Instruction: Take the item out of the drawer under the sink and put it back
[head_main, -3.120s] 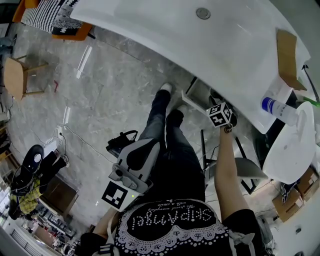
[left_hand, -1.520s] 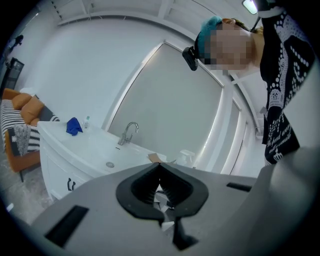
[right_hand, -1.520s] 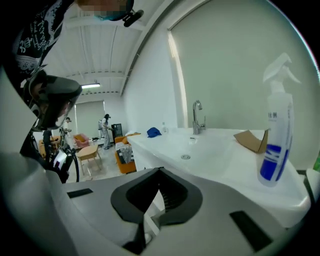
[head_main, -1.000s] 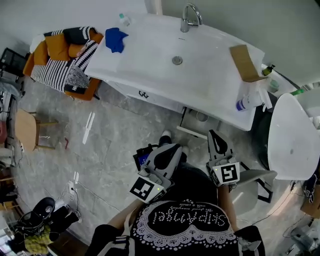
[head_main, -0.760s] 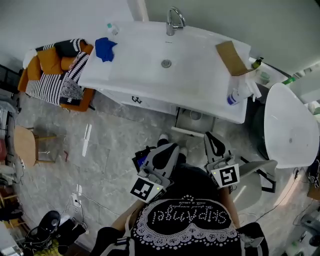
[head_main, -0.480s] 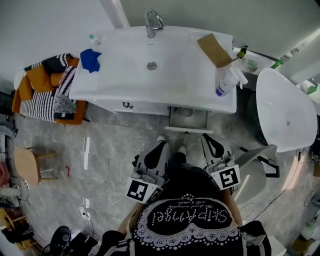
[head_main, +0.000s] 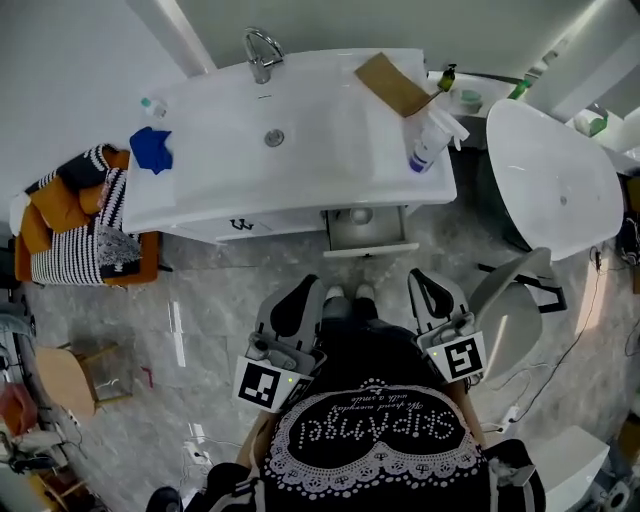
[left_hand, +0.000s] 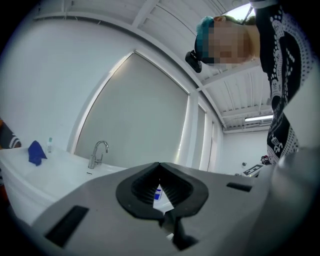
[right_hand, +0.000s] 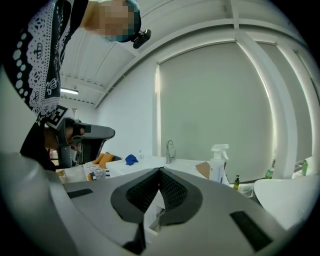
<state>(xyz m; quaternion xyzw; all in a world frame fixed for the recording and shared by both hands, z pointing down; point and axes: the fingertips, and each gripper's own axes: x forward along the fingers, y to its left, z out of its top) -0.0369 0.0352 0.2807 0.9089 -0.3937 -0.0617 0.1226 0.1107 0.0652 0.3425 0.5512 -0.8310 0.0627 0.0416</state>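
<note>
In the head view we hold both grippers low in the frame, close in front of our body and well apart from the sink unit in the upper centre. The left gripper (left_hand: 160, 163) has its jaws shut tip to tip with nothing between them. The right gripper (right_hand: 160, 170) is the same: jaws fully together and empty.

The drawer (head_main: 366, 228) under the sink stands pulled out, just below the front edge of the white surface (head_main: 330, 165), a little right of the frame's centre. Inside it lies a small, round, pale item (head_main: 362, 215), too small for us to tell what it is. Neither gripper is near it.

On the surface, the faucet (head_main: 260, 47) stands at the top edge and a blue cloth (head_main: 152, 148) lies at the left end. At the right end a spray bottle (head_main: 425, 142) stands just beside a cardboard piece (head_main: 392, 85).
</note>
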